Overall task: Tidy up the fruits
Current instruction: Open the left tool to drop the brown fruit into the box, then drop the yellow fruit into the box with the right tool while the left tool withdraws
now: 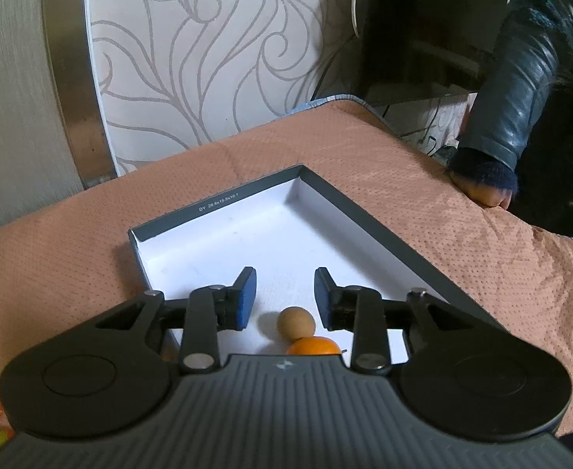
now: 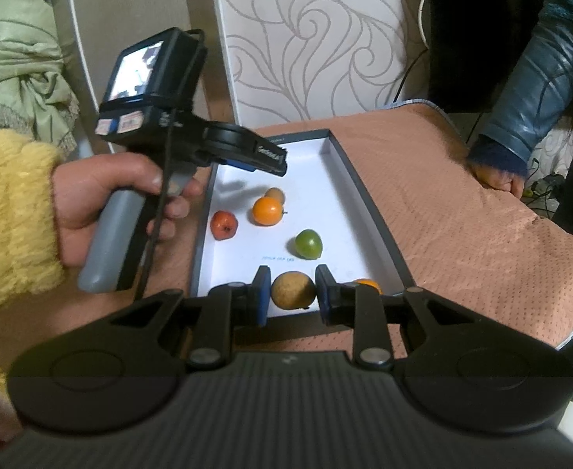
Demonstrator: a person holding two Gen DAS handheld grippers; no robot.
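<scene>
Sorting fruit into a shallow box (image 1: 247, 234) on a peach-coloured tablecloth (image 1: 403, 179), a person is working two hand-held grippers over the tray.

Looking from the left wrist, the left gripper (image 1: 285, 297) is hanging with its jaws spread wide and holding nothing; a small tan fruit (image 1: 296, 323) and an orange (image 1: 313, 346) are lying touching each other inside the box, toward 6 o'clock of its fingertips. Looking from the right wrist, the right gripper (image 2: 293, 293) is closing its blue pads (image 2: 263, 293) on a brown fruit (image 2: 293, 290) at the box's near edge, while a green fruit (image 2: 308, 244) is sitting at 12 o'clock of it and a red fruit (image 2: 223, 225) toward 10 o'clock.
</scene>
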